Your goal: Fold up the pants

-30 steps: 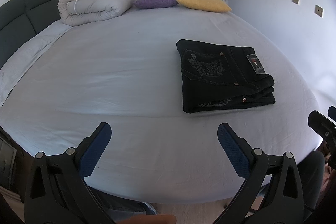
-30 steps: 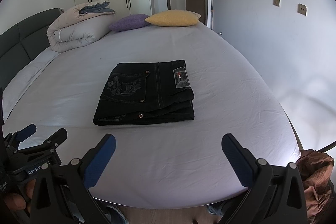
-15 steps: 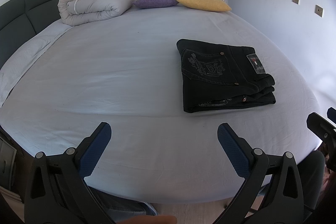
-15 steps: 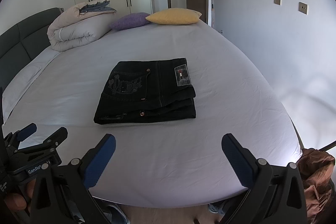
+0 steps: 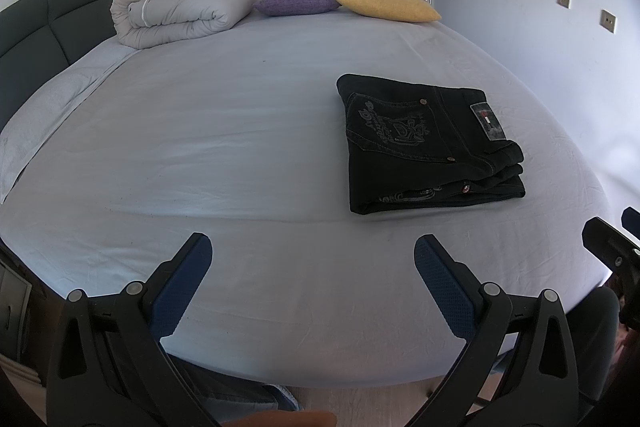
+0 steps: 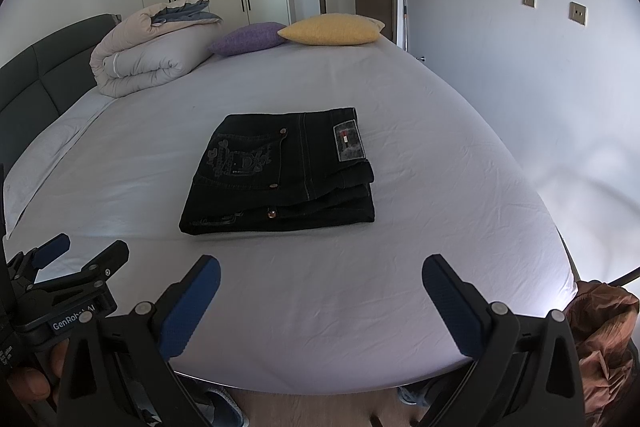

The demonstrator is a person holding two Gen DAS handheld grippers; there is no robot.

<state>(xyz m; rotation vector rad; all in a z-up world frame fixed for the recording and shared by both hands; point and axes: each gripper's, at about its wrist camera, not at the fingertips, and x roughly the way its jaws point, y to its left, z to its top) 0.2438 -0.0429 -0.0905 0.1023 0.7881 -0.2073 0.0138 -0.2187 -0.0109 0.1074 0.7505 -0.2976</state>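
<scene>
Bed [image 6: 400,307] holds folded black pants [image 6: 280,175]; tools apart.

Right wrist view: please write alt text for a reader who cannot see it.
Black pants lie folded in a neat stack on a pale bed sheet. The open right gripper hovers empty at the near edge, apart from them; the left gripper shows at lower left.

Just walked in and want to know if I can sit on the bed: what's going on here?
A person is folding pants with a handheld gripper in each hand. The black jeans lie on the bed in a neat folded stack, back pocket and label patch on top. The left gripper and right gripper are both open, empty, and held at the near edge of the bed, short of the jeans. A rolled duvet, a purple cushion and a yellow cushion sit at the far end.
</scene>
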